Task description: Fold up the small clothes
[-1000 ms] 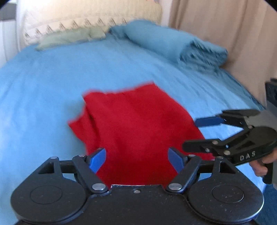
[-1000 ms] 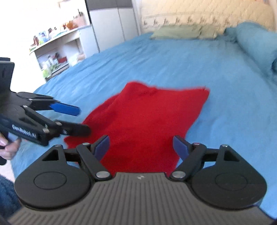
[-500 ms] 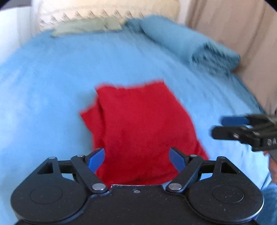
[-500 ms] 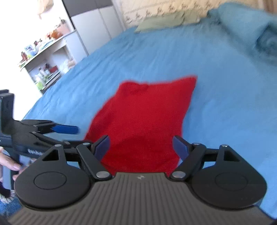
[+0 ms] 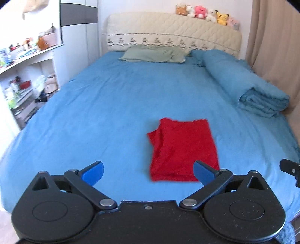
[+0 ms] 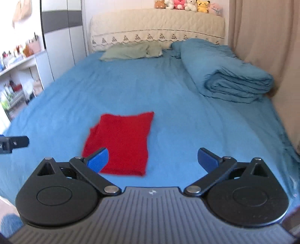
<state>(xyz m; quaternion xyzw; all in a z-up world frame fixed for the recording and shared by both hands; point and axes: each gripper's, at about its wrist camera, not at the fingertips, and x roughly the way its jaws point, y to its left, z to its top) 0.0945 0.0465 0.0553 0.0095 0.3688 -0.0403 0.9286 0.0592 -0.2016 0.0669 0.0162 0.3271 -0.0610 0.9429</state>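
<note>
While their jaws spread wider: left hand-held gripper (image 5: pixel 148 171) and right hand-held gripper (image 6: pixel 152 158), both empty above folded red garment (image 5: pixel 184 150).

A rolled blue duvet (image 6: pixel 230 78) is laid along the bed's (image 5: pixel 93 116) right side; a green pillow (image 5: pixel 153 54) is set against the headboard (image 5: pixel 174 32), plush toys (image 5: pixel 206 12) lined on top.

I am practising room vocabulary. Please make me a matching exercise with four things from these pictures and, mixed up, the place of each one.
Things:
1. red garment
2. green pillow
3. rolled blue quilt
4. plush toys

Places:
A. on top of the headboard
B. along the bed's curtain side
C. flat against the headboard's foot
D. folded, near the bed's front edge

Pairs: 1-D, 2-C, 3-B, 4-A
</note>
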